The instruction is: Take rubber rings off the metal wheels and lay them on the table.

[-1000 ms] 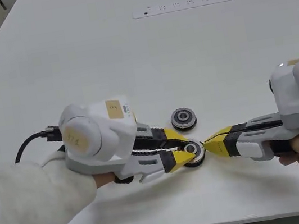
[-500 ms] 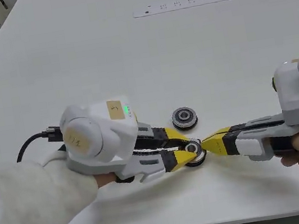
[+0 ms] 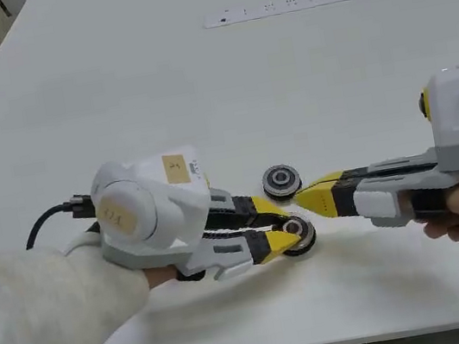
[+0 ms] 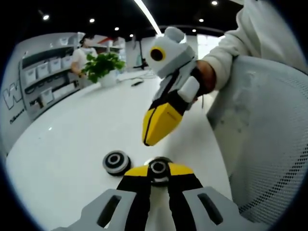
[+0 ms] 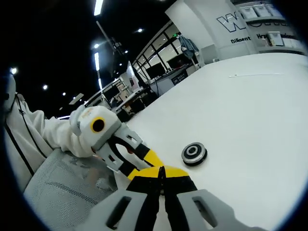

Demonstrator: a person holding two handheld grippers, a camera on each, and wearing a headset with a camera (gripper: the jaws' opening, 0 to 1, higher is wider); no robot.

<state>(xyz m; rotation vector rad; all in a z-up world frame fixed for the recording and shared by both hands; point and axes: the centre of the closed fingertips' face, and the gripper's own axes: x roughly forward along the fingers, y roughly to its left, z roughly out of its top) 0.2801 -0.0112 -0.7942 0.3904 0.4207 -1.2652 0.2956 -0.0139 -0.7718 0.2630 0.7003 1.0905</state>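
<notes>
Right tool [image 3: 303, 196]: shut, apparently empty, backed off from wheel [image 3: 301, 233]. Left tool [image 3: 292, 227]: gripped that wheel, ring [image 3: 299, 251] seemingly still on; retry likely needed.

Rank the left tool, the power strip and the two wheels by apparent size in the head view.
Largest: left tool, power strip, then the loose wheel and the clamped wheel, which look alike.

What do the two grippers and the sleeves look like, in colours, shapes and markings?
The left gripper and the right gripper both have rounded white and grey housings, black middle parts and pointed yellow jaw tips. The left one carries a pale yellow label on top and a black cable at its rear. The person wears a white fleecy sleeve.
</notes>
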